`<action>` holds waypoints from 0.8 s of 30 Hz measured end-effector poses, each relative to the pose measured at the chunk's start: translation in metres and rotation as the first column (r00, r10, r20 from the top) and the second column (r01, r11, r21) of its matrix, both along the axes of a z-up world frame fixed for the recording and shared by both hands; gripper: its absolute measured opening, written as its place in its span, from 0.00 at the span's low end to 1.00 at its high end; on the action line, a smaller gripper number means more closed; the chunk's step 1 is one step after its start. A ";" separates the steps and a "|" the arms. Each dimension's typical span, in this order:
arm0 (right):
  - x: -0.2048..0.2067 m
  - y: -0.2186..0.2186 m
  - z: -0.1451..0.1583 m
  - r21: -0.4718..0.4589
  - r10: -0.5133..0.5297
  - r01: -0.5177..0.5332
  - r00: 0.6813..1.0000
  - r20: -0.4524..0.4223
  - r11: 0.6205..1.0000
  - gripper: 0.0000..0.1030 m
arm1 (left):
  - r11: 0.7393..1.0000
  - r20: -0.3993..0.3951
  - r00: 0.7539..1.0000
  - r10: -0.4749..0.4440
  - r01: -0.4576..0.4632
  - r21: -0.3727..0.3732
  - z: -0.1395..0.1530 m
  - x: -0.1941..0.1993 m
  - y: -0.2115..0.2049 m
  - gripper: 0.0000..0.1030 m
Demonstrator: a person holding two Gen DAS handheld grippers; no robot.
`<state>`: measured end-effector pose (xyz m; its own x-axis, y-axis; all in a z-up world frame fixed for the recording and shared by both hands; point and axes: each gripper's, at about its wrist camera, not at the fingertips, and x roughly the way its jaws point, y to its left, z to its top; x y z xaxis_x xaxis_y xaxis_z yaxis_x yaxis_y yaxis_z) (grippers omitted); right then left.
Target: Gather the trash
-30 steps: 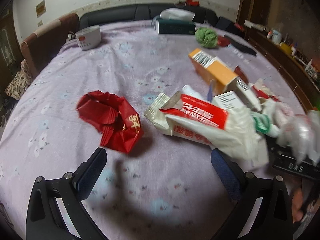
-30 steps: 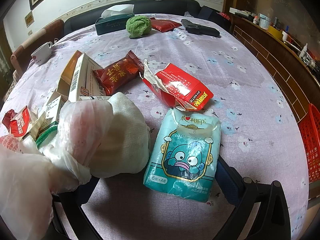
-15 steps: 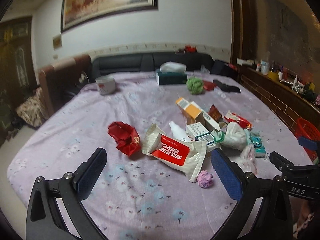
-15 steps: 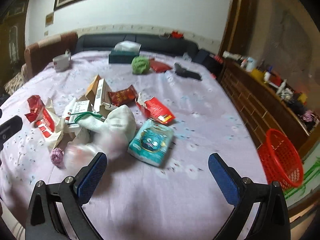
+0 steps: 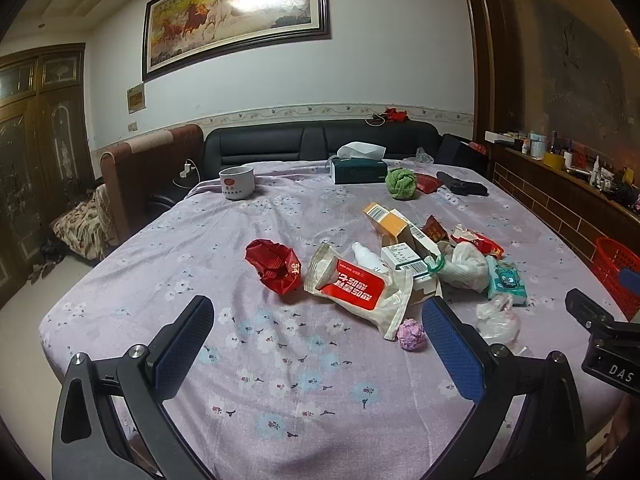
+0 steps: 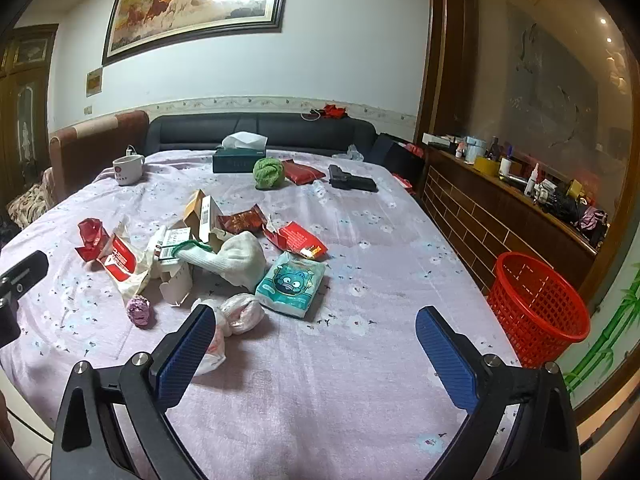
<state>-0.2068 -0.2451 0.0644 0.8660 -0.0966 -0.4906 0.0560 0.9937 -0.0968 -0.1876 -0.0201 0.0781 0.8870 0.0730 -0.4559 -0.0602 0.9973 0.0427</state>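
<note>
The left gripper (image 5: 318, 330) hangs above the near part of the table (image 5: 168, 280), jaws spread wide with nothing between them. Ahead of the gap lies the trash: a red wrapper (image 5: 275, 265) just beyond the left jaw's tip, a white pouch (image 5: 360, 286) ahead and toward the right jaw, and a purple ball (image 5: 412, 333) just inside the right jaw's tip. Past that jaw sits a white bag (image 5: 497, 320), with a teal pack (image 5: 507, 282) beyond it.

The right gripper (image 6: 316, 340) is also wide open and empty. The white bag (image 6: 236, 314) lies at its left jaw's tip, partly hidden behind it. The teal pack (image 6: 291, 285) sits ahead of the gap, nearer the left jaw, with a white sock (image 6: 236, 262) and boxes (image 6: 202, 216) farther on. The purple ball (image 6: 140, 311) lies outside the left jaw. A red basket (image 6: 538, 300) stands beyond the table edge, outside the right jaw.
</note>
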 end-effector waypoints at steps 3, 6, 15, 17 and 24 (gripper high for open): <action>0.001 0.001 0.000 -0.010 0.001 -0.001 1.000 0.004 1.000 0.98 | 1.000 -0.004 1.000 -0.005 0.005 0.002 -0.002 0.004 -0.001 1.00; 0.004 0.002 -0.001 -0.010 0.004 -0.004 1.000 -0.003 1.000 0.96 | 1.000 -0.007 1.000 -0.008 0.008 0.003 -0.003 0.005 -0.002 1.00; 0.005 0.000 -0.003 -0.011 0.005 -0.005 1.000 -0.007 1.000 0.95 | 1.000 -0.011 1.000 -0.020 0.020 0.001 -0.004 0.004 -0.003 1.00; 0.005 0.000 -0.002 -0.006 0.008 -0.008 1.000 -0.009 1.000 0.93 | 1.000 -0.014 1.000 -0.024 0.024 0.001 -0.004 0.004 -0.002 1.00; 0.005 0.004 -0.005 0.000 0.031 -0.031 0.999 -0.019 1.000 0.90 | 1.000 -0.032 0.999 -0.023 0.023 -0.007 -0.005 0.007 0.002 1.00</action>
<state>-0.2015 -0.2411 0.0594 0.8590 -0.0700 -0.5071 0.0236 0.9950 -0.0974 -0.1808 -0.0181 0.0730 0.8732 0.0496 -0.4849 -0.0360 0.9987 0.0372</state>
